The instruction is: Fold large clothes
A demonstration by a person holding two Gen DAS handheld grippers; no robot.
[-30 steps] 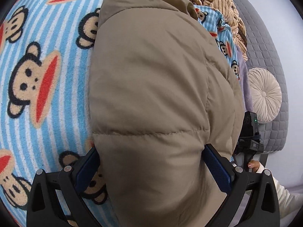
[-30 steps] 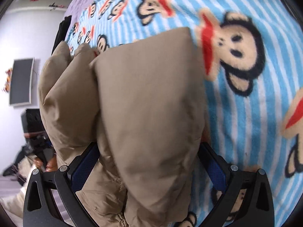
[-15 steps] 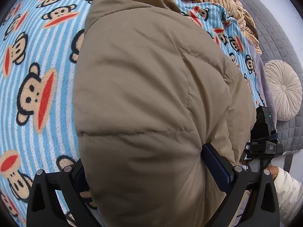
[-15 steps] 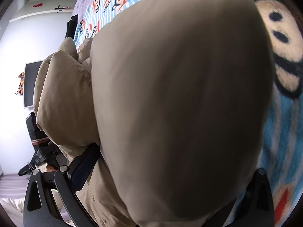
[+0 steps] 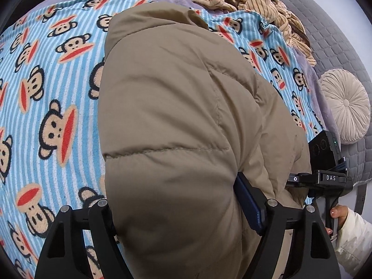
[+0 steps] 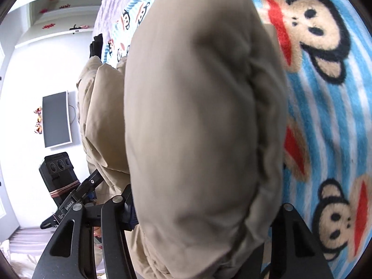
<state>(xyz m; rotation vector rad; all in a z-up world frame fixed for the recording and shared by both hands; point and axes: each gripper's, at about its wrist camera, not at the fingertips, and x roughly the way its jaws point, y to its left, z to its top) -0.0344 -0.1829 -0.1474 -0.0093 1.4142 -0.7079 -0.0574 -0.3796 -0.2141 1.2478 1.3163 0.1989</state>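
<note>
Both grippers – left [image 5: 176,211], right [image 6: 202,211] – are closing on a puffy fold of the tan jacket [image 5: 176,116] lying on the monkey blanket [image 5: 46,88], pads already squeezing it, probably to carry that end over for a fold.

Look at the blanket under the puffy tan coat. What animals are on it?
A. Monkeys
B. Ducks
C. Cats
A: the blue striped blanket under the tan coat is covered with cartoon monkey faces that have round ears and big red mouths.
</note>
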